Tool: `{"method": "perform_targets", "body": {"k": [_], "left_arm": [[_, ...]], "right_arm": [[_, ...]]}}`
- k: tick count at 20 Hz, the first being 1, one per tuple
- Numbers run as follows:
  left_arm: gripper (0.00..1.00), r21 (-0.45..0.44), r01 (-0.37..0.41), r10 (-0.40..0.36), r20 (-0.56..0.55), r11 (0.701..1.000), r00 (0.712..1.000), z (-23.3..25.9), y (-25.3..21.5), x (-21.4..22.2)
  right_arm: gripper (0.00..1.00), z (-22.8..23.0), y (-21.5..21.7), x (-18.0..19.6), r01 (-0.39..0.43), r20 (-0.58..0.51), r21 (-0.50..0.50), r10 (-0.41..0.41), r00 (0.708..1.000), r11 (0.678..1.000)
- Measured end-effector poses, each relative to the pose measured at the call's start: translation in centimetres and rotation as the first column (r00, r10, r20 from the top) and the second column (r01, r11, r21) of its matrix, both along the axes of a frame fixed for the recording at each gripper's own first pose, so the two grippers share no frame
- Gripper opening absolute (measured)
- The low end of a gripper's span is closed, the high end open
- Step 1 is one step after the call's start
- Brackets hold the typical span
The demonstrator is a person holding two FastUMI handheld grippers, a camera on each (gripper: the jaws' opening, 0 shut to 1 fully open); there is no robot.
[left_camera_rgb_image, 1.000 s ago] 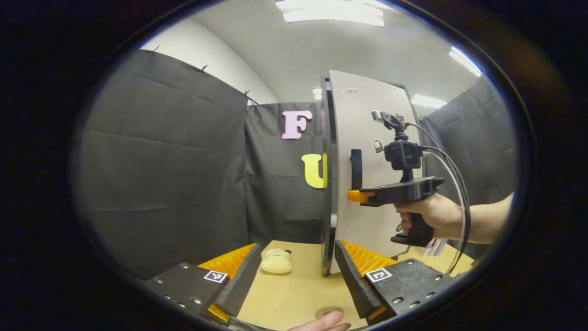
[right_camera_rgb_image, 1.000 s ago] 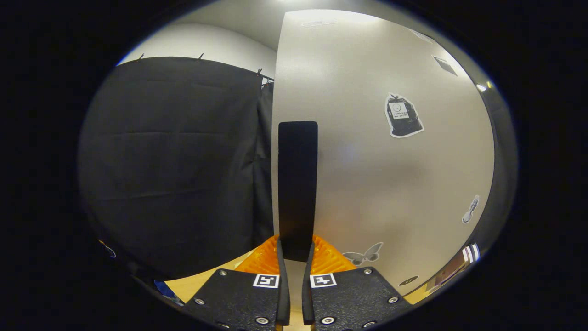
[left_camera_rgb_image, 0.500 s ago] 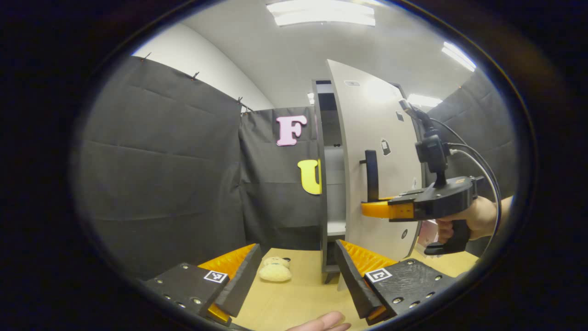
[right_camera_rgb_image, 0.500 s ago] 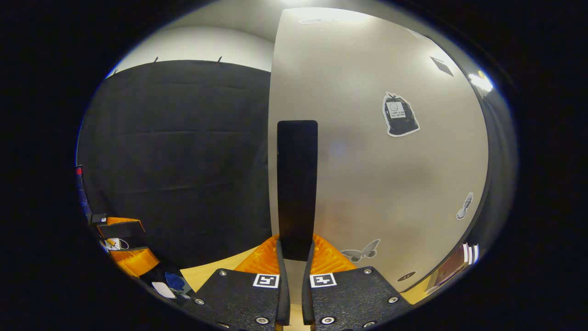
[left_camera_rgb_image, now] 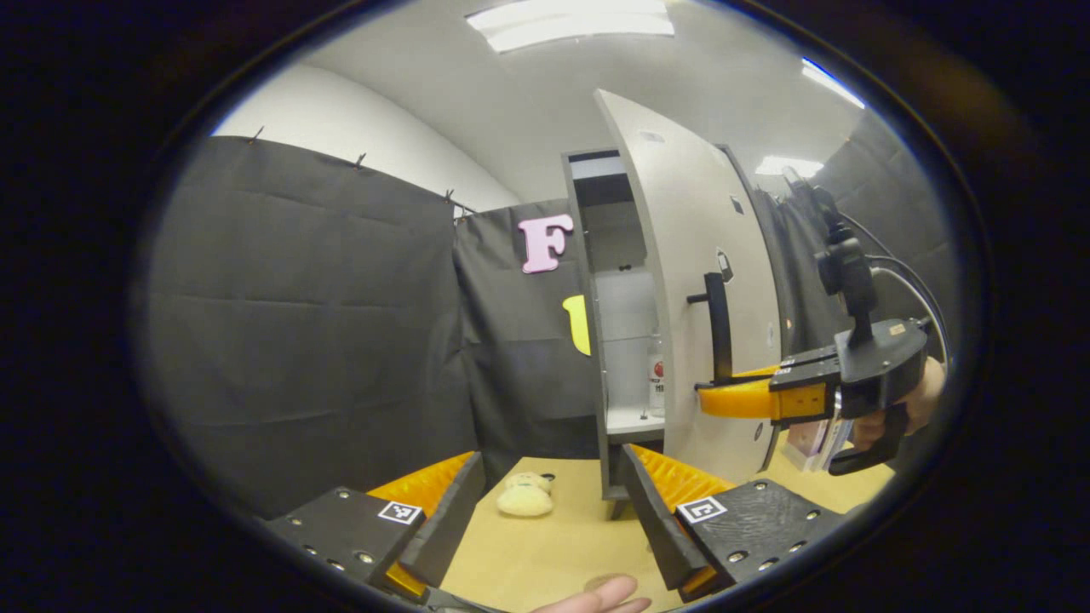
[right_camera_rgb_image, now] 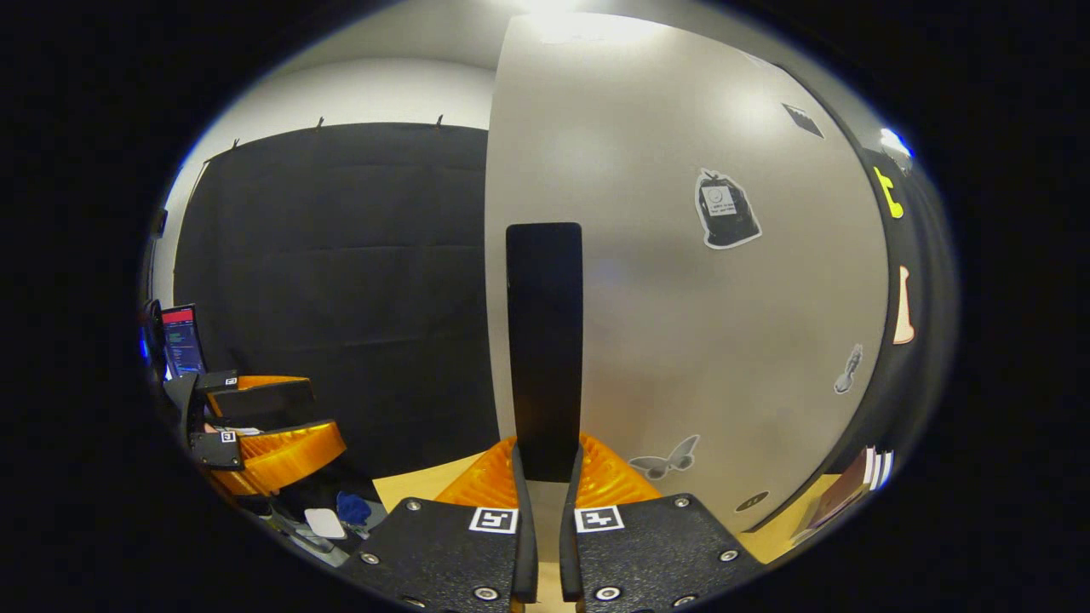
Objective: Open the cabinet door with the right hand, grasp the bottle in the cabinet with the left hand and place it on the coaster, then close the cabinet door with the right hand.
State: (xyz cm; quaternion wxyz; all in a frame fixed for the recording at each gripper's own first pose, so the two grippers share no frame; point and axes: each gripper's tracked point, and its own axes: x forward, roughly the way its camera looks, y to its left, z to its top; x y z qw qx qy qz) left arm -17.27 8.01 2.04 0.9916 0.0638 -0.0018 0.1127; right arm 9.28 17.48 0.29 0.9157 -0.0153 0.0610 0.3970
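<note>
The cabinet door now stands swung wider by the right gripper, uncovering the bottle on the shelf.

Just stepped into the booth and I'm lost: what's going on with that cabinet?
A person is working two handheld claws. The right claw is clamped on the black handle of the cabinet door, which stands partly open. Inside, a bottle stands on a shelf. The left claw waits open above the table, holding nothing, near a small plush toy.
</note>
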Motion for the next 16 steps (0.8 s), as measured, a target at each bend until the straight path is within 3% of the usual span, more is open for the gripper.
{"method": "perform_targets", "body": {"k": [2,7,12,15,16], "left_arm": [[0.92,0.008,0.0,-0.001,0.001,1.0,1.0,0.5,-1.7,-0.1],[0.96,-0.018,0.02,-0.021,-0.003,1.0,1.0,0.9,-5.7,-0.5],[0.92,-0.066,0.057,-0.057,-0.003,0.996,0.998,1.0,-9.4,0.1],[0.97,-0.094,0.096,-0.096,-0.004,0.991,0.995,1.0,-12.1,0.7],[0.93,-0.1,0.107,-0.108,-0.004,0.989,0.994,1.1,-13.0,0.8]], "right_arm": [[0.1,0.0,-0.6,0.1,-0.021,0.001,-0.003,0.021,1.0,1.0],[0.1,-0.3,-2.5,0.2,-0.049,0.001,-0.006,0.049,0.999,0.999],[0.1,-0.1,-4.9,-0.6,0.02,-0.002,-0.017,-0.02,1.0,1.0],[0.11,0.0,-6.3,-1.5,0.067,0.008,-0.019,-0.067,0.998,0.998],[0.1,0.1,-6.6,-1.7,0.083,0.008,-0.016,-0.082,0.997,0.996]]}}
